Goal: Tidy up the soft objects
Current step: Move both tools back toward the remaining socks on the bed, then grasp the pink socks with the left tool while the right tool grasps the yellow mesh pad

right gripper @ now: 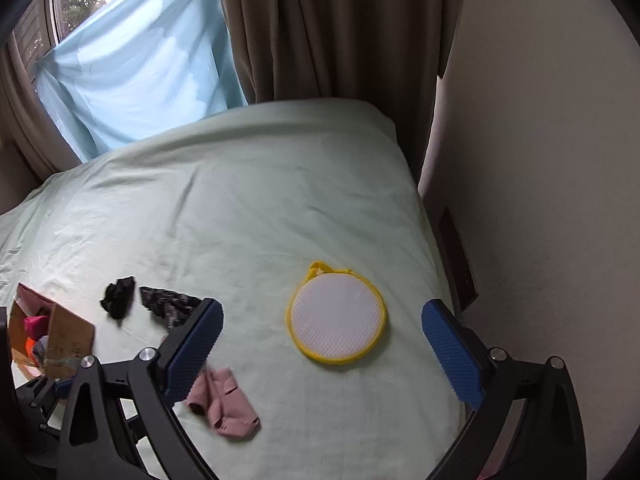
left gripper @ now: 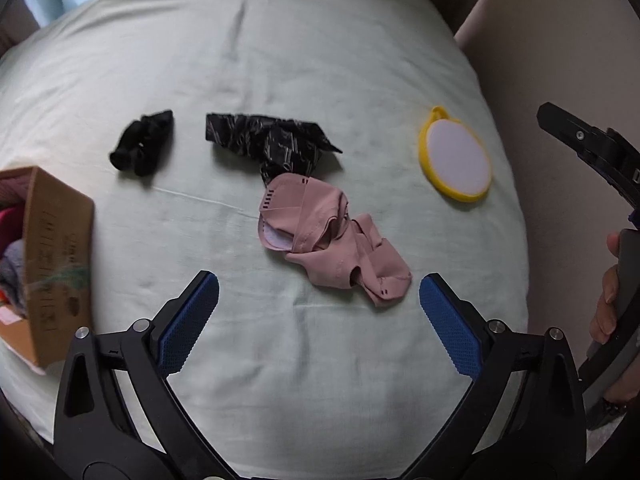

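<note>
Pink garment (left gripper: pixel 334 242) lies crumpled mid-bed, patterned black cloth (left gripper: pixel 272 142) touching it at 12 o'clock. Left tongs (left gripper: pixel 319 320) spread wide, empty; right tongs (right gripper: pixel 322 354) likewise. Pale green bed (right gripper: pixel 240 200), brown curtain (right gripper: pixel 332 28) behind.

A crumpled dusty-pink garment (left gripper: pixel 334 240) lies in a loose heap on the pale green bedsheet (left gripper: pixel 280 60), its upper edge touching a black cloth with pale printed marks (left gripper: pixel 276 142) that sprawls just behind it. Left of that, apart, sits a small bunched plain black piece (left gripper: pixel 142 144). Well to the right lies a flat round white mesh pouch with yellow trim (left gripper: pixel 456 156).
</note>
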`<state>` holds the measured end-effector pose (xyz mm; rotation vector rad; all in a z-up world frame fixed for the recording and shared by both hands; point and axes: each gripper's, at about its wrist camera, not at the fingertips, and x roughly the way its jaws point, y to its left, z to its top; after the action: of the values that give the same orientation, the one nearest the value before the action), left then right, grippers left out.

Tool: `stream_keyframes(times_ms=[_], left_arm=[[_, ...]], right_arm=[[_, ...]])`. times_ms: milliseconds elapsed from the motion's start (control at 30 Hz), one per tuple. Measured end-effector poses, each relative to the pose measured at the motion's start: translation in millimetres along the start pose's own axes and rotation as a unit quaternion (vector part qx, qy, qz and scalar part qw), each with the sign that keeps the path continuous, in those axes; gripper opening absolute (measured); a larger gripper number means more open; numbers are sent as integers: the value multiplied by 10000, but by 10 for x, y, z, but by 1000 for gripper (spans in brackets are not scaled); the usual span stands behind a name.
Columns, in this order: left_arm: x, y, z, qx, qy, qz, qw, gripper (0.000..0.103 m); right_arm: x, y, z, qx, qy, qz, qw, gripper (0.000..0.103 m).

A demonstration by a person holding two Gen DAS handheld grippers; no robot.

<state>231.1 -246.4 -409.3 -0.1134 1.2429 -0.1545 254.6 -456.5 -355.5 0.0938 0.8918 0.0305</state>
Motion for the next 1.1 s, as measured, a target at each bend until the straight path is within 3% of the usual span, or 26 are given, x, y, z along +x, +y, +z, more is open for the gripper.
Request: stream_keyframes(times_ms=[233,500,567,667,833,900,1100], left_arm=[[624,16,51,-169,170,-43,9997,89],[1025,-135,60,291,176,268,9991,83],[1086,-153,37,322,182,357,9987,82],[1068,-188,-17,426,72,459,9980,71],[1016,-170,-50,517,64,462,9976,45],[968,-144,-64,550,92,423,9975,39],[888,-114,-65,572,169,351,9976,32]], right_arm=[[850,-103,-89,-48,369,-40,9993,99],[1444,-80,-244,-200,637,-186,9976,99],[1513,-78,-285,-197,629,-223,9976,99],[1543,-38,-312,-316,556,-322,9974,99],[1569,-39,-328,-298,534,-385,9974,96],[1552,-49,-339,-271,540,-419,9973,94],[1533,17,-336,-266,533,-490,9970,75]])
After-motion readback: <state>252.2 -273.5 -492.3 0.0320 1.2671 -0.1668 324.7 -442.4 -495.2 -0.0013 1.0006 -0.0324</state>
